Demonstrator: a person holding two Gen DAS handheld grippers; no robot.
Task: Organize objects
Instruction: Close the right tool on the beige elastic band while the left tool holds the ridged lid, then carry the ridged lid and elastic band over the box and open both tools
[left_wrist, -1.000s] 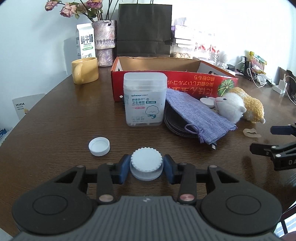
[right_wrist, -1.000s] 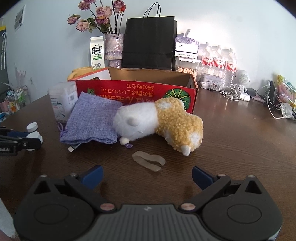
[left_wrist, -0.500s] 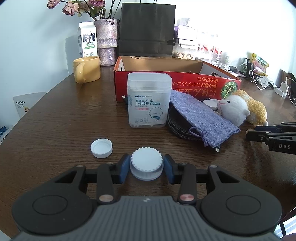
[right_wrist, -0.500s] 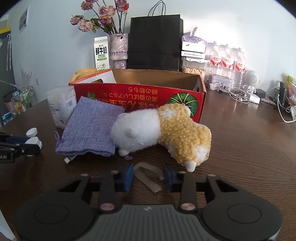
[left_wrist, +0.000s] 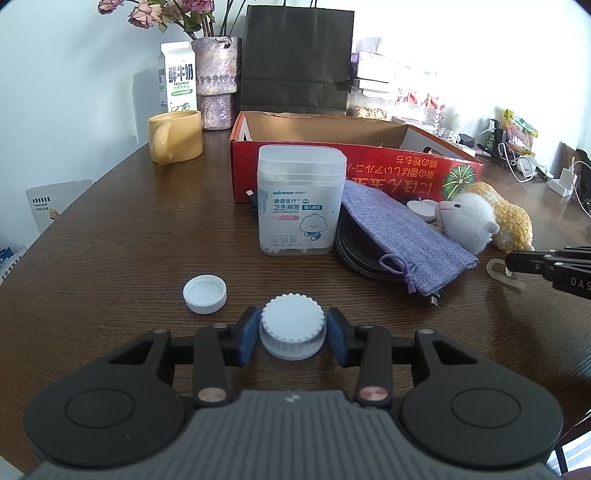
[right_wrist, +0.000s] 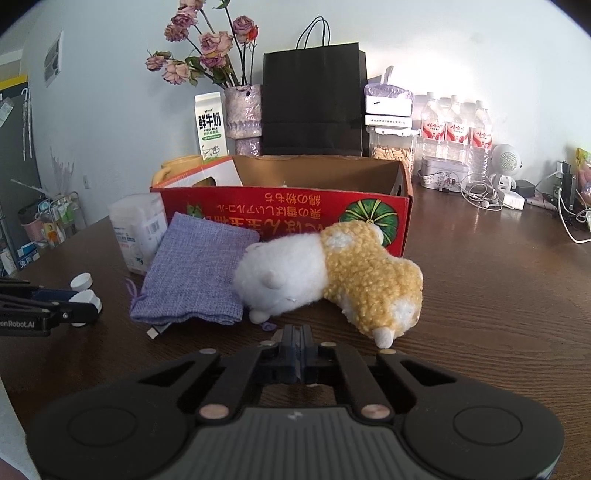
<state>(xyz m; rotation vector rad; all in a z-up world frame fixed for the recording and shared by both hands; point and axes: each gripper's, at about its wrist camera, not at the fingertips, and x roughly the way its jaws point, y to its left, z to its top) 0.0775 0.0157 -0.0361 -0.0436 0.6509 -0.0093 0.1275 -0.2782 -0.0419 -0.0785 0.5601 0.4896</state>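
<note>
L gripper (left_wrist: 293, 334) fingers clamped ribbed white cap (left_wrist: 293, 328); R gripper (right_wrist: 298, 341) pinched shut on rubber band (left_wrist: 505, 275), red box (right_wrist: 280, 206) far beyond.

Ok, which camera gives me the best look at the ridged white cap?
Left wrist view: the ridged white cap sits front and centre, between the left tool's pads. The right wrist view shows it only small, side-on at the left edge.

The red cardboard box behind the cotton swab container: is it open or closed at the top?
Open. The red cardboard box has no lid or flaps over it; both views show its brown inner walls. What lies inside cannot be told.
</note>
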